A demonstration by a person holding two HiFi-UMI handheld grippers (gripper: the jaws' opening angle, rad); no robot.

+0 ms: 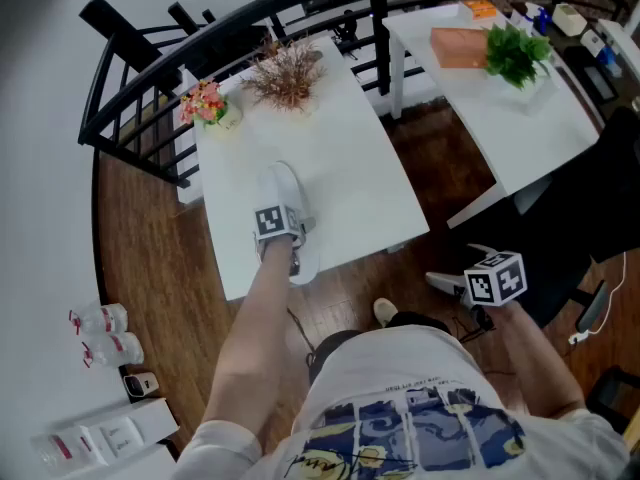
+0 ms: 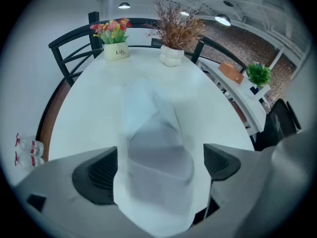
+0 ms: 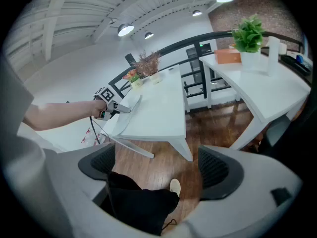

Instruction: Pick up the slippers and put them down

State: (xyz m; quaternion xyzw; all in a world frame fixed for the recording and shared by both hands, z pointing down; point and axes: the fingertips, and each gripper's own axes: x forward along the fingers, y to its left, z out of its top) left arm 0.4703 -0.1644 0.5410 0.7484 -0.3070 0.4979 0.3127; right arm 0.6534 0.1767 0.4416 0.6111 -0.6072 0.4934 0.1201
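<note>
A white slipper (image 1: 283,188) lies on the white table (image 1: 350,168) near its front edge, toe pointing away from me. My left gripper (image 1: 285,240) points steeply down over its near end. In the left gripper view the slipper (image 2: 156,133) fills the gap between the wide-spread jaws of the left gripper (image 2: 161,165); a sliver of space shows at the right pad, so it is open. My right gripper (image 1: 455,286) hangs off the table to the right, over the wooden floor. The right gripper (image 3: 157,165) is open with nothing between its fingers.
A pot of coloured flowers (image 1: 205,103) and a white vase of dried twigs (image 1: 288,73) stand at the table's far end, with black chairs behind them. A second white table (image 1: 520,118) on the right bears a green plant (image 1: 515,53). Bottles (image 1: 100,333) lie on the floor at left.
</note>
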